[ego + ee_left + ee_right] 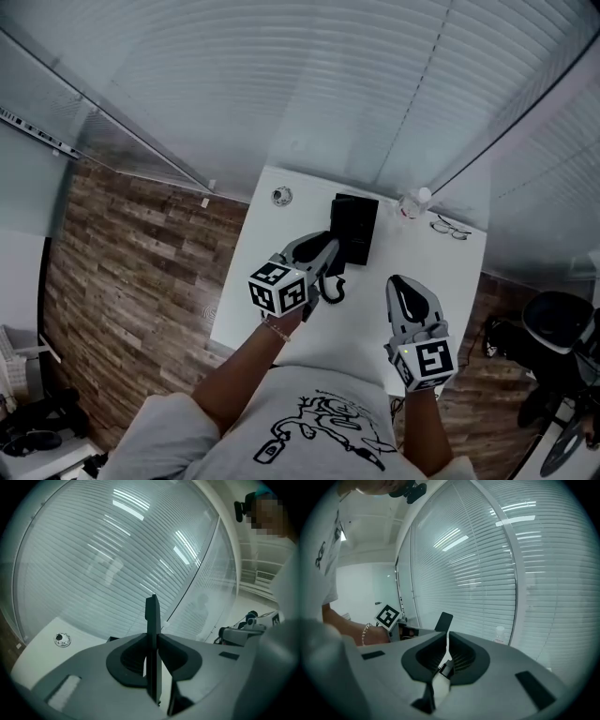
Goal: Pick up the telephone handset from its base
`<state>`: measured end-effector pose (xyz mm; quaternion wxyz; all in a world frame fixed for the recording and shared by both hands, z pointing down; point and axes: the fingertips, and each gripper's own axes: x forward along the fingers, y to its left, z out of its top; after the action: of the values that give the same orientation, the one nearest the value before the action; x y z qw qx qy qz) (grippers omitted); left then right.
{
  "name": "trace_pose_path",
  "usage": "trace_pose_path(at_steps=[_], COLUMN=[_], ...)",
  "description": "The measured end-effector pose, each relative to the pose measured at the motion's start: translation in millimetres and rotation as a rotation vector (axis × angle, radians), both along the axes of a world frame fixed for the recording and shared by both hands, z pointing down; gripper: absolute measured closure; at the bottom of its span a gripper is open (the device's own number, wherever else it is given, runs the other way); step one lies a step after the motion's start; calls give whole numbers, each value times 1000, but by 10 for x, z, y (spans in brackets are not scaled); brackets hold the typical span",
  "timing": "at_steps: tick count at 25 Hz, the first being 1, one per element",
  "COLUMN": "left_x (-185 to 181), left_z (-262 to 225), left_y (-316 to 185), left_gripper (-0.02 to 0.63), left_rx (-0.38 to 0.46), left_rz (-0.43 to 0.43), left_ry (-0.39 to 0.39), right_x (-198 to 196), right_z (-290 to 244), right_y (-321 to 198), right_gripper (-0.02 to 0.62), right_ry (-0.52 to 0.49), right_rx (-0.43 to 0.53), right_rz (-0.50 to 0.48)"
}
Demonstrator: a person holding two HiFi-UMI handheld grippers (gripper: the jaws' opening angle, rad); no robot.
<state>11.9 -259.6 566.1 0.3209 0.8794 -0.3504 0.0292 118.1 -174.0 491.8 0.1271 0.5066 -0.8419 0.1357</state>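
Note:
The black telephone base [354,228] lies on the white table [253,281] near the window. In the head view my left gripper [328,248] is over the base's near left edge, with the coiled cord [335,291] hanging under it. In the left gripper view my left gripper [152,638] is shut on the thin black handset [152,613], seen edge-on and sticking up past the jaws. My right gripper [400,281] hovers to the right of the base, over the table, with nothing in it. In its own view my right gripper [446,637] has its jaws together, and the handset [443,620] shows beyond them.
A small round object [281,196] sits at the table's far left. A clear bottle [413,202] and a pair of glasses [450,228] lie at the far right, by the blinds. An office chair [562,328] stands on the wood floor to the right.

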Motion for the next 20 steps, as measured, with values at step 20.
trace_pose_path(at_steps=[20], left_x=[-109], left_z=[-1158], left_y=[741], left_gripper=[537], left_rx=[202], left_rz=[33], left_ry=[70], right_x=[-32], right_z=[-637], right_y=[321], right_gripper=[588], right_ry=[29], right_rx=[133], right_rz=[-12])
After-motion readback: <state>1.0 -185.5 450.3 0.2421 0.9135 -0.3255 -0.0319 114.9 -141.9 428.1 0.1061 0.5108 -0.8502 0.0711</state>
